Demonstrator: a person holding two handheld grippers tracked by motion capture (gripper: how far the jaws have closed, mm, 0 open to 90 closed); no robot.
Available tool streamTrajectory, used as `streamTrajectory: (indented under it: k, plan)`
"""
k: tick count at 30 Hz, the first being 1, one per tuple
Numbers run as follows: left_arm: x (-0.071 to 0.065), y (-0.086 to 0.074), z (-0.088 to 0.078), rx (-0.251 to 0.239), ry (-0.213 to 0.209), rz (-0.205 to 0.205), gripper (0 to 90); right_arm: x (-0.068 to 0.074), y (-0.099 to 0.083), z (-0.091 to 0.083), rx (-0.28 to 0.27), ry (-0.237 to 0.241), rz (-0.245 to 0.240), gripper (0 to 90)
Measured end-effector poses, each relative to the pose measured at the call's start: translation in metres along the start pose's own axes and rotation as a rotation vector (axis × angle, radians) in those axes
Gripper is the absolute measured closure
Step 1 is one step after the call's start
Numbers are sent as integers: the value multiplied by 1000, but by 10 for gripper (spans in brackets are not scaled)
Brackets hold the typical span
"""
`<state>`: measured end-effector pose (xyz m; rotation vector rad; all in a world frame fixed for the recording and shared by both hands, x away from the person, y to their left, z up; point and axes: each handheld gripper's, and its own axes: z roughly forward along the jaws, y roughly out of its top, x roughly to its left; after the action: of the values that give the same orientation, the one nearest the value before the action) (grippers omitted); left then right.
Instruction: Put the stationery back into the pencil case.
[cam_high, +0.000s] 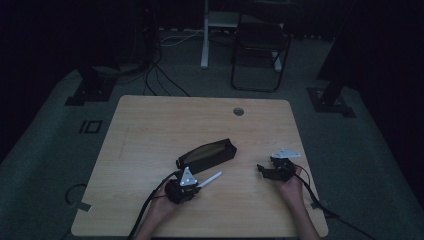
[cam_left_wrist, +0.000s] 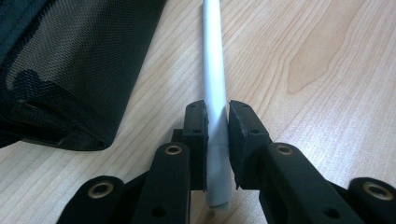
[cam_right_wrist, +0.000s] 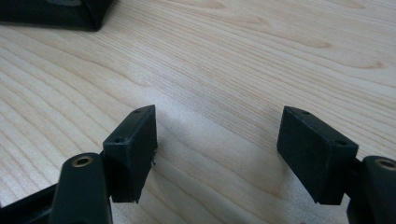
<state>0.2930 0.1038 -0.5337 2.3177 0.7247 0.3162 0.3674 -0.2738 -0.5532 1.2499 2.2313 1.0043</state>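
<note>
Clearly gripped near its blunt end, a slim white cylindrical pen or marker (cam_left_wrist: 215, 88) sits clamped between the two black pads of the left gripper (cam_left_wrist: 217, 140), its barrel running away toward the top of the left gripper view. In the high view the same white stick (cam_high: 210, 179) pokes out rightward and slightly upward from the left gripper (cam_high: 192, 184), low and just left of centre, resting on or just above the pale wooden table (cam_high: 150, 125). It looks light, rigid and smooth, so it could slip or swivel if pinched loosely; a hold nearer the middle of the barrel would probably steady it better than this hold near the end.

Just beside it, toward the upper left, lies a long black mesh fabric pencil pouch (cam_high: 206, 155), soft and likely to sag when lifted; whether its opening is unzipped I cannot tell.

Lower right in the high view, the right gripper (cam_high: 265, 171) rests in the person's hand, pointing left toward the pouch but well apart from it. Its jaws stand spread with nothing between them, only bare wood beneath.
</note>
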Motion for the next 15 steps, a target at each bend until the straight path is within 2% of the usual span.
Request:
streamTrajectory:
  k: [15]
  plan:
    - [-4, 8, -11, -26, -17, 24, 784, 0, 0, 0, 0, 0, 0, 285]
